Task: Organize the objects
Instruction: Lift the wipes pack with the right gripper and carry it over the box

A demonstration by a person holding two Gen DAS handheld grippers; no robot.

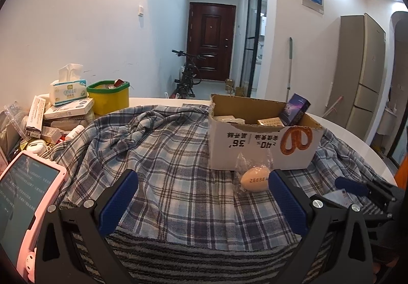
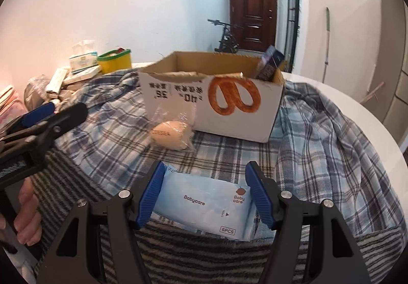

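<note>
An open cardboard box (image 1: 262, 146) (image 2: 214, 102) stands on a plaid cloth, with small boxes inside. A beige egg-shaped sponge in a clear bag (image 1: 255, 178) (image 2: 172, 134) lies in front of it. My left gripper (image 1: 204, 183) is open and empty above the cloth, the sponge just inside its right finger. My right gripper (image 2: 205, 174) has its jaws around a light blue Babycare wipes pack (image 2: 204, 203) that lies on the cloth; the pads stand at the pack's two ends, and contact cannot be judged. The left gripper also shows in the right wrist view (image 2: 51, 115).
A pile of boxes, a tissue pack (image 1: 67, 90) and a yellow tub (image 1: 109, 97) sit at the far left. A pink-cased tablet (image 1: 25, 197) lies at the near left. A striped towel (image 1: 204, 258) covers the near edge. The white table rim (image 1: 357, 136) curves at right.
</note>
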